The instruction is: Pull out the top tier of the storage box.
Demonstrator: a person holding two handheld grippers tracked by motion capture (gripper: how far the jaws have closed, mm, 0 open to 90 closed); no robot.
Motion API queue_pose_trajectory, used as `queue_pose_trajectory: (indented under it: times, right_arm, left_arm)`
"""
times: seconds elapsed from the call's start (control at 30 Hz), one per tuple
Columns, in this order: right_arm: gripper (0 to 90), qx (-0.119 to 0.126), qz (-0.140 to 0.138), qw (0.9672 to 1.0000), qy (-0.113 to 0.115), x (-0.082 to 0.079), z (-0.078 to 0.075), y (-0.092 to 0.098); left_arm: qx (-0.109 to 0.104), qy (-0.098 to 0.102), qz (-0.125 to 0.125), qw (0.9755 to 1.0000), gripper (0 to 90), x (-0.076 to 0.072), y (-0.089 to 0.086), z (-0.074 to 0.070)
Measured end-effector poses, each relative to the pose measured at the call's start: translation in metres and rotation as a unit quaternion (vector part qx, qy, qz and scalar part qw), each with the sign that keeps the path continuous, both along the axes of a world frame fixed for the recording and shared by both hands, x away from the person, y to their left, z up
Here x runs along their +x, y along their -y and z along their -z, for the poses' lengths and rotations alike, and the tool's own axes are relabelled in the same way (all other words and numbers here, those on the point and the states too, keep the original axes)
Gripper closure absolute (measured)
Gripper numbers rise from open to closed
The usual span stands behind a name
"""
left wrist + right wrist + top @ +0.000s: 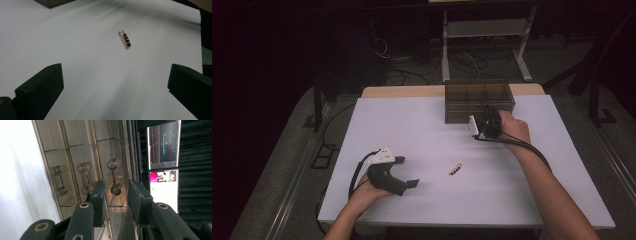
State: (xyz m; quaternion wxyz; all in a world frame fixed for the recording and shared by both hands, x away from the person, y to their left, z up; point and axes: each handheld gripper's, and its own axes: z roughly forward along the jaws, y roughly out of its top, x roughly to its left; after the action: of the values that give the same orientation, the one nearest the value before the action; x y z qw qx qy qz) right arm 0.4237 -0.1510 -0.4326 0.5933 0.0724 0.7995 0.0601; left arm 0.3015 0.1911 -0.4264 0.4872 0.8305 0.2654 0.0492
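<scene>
R claw [116,195] at clear drawer box [478,101], jaws part-closed astride third handle [113,176], not pinching yet | handle: stiff, slick acrylic, light pull, grip mid-bar | L claw [115,85] wide open, bead pin [125,40] ahead on table [75,50]

A white table [422,125] carries a smoky clear drawer box [478,100] at its far edge, right of centre. A small beaded safety pin [455,169] lies alone on the bare surface nearer the front.
</scene>
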Motion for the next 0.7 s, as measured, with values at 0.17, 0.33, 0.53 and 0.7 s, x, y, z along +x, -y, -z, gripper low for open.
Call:
queue_pose_trajectory:
  times: [0.17, 0.33, 0.53, 0.7]
  right_arm:
    - [71.2, -0.003, 0.0, 1.0, -0.002, 0.0015, 0.0002, 0.0001]
    - [72.9, -0.011, -0.001, 0.9999, 0.001, 0.0028, 0.0001, -0.0005]
    - [75.5, -0.016, -0.001, 0.9999, 0.002, 0.0033, 0.0015, -0.001]
    - [76.2, -0.026, -0.004, 0.9997, 0.005, 0.0034, 0.0019, -0.0009]
  left_arm:
    - [0.0, 0.0, 0.0, 1.0, 0.0, -0.0002, 0.0002, 0.0]
    - [0.0, 0.0, 0.0, 1.0, 0.0, -0.0002, 0.0001, -0.0001]
    - [0.0, 0.0, 0.0, 1.0, 0.0, -0.0003, 0.0001, -0.0002]
    - [0.0, 0.0, 0.0, 1.0, 0.0, -0.0002, 0.0002, -0.0001]
